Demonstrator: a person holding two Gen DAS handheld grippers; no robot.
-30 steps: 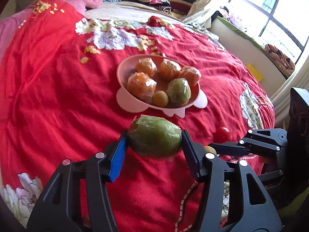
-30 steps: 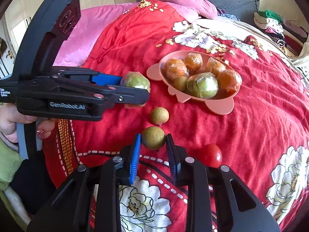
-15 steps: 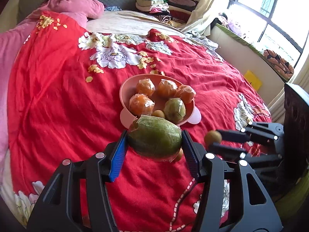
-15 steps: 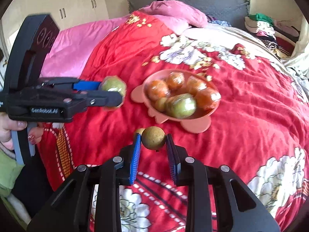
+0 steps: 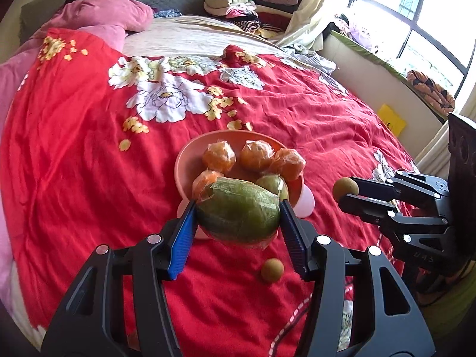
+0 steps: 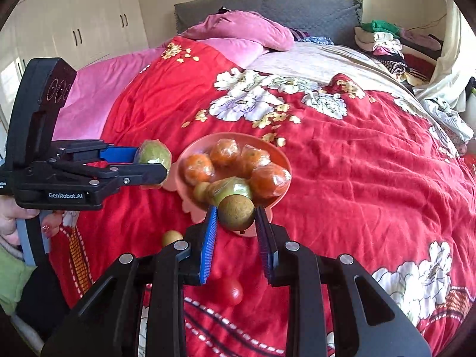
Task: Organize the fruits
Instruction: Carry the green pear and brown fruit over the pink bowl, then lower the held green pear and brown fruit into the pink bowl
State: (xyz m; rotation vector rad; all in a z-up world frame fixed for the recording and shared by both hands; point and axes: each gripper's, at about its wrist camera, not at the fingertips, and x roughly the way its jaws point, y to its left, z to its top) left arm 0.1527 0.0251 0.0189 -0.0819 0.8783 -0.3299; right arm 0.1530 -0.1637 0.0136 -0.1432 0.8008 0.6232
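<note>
My left gripper (image 5: pixel 238 223) is shut on a large green fruit in plastic wrap (image 5: pixel 238 209) and holds it in the air just in front of the pink bowl (image 5: pixel 186 160). My right gripper (image 6: pixel 236 226) is shut on a small round brown fruit (image 6: pixel 236 211) and holds it above the bowl's near rim (image 6: pixel 276 154). The bowl holds several wrapped oranges (image 6: pixel 198 168), a wrapped green fruit (image 6: pixel 235 189) and a small brown fruit. The left gripper also shows in the right wrist view (image 6: pixel 148 163), left of the bowl.
A small brown fruit (image 5: pixel 271 270) lies loose on the red floral bedcover (image 5: pixel 74 163) in front of the bowl. A red tomato (image 6: pixel 229 291) lies under my right gripper. Pink pillows (image 6: pixel 238 29) and folded clothes (image 6: pixel 383 41) are at the bed's far end.
Both grippers have risen with their fruits and moved toward the bowl. The right gripper lifted the small brown fruit off the cover.
</note>
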